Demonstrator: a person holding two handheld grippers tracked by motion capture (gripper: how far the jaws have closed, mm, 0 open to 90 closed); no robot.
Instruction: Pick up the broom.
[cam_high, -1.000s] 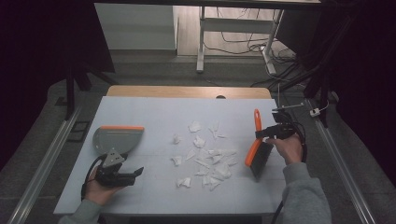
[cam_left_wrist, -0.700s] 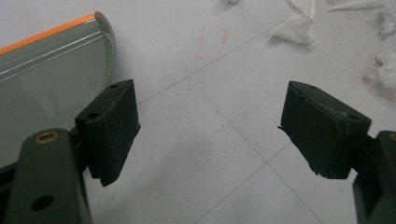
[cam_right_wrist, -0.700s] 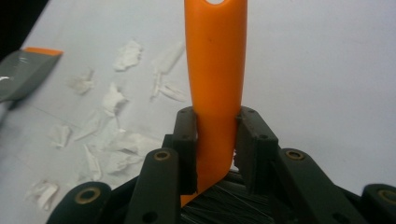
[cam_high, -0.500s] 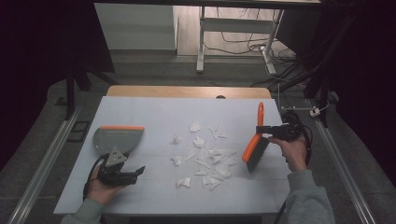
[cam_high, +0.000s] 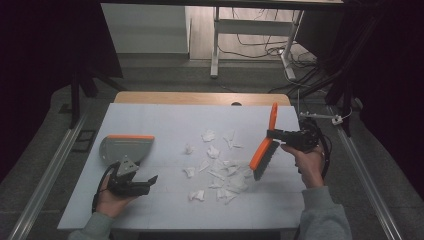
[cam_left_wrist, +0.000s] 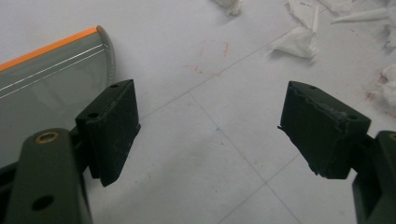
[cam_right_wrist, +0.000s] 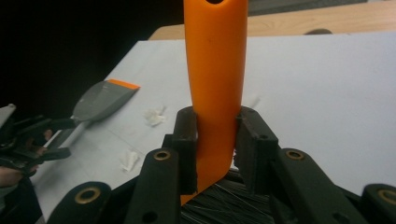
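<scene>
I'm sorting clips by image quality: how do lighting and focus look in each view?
High view: white table evenly lit, surroundings nearly black, paper scraps soft but readable. Left gripper view: bright, slightly hazy, dustpan clear. Right gripper view: close orange brush handle vivid and soft-edged, background at left very dark.

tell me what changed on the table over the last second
The right gripper, still clamped on the orange brush, lifted it slightly and tipped the bristles toward the paper scraps. The left gripper stayed open beside the dustpan, which kept its place; the scraps look unmoved.
</scene>
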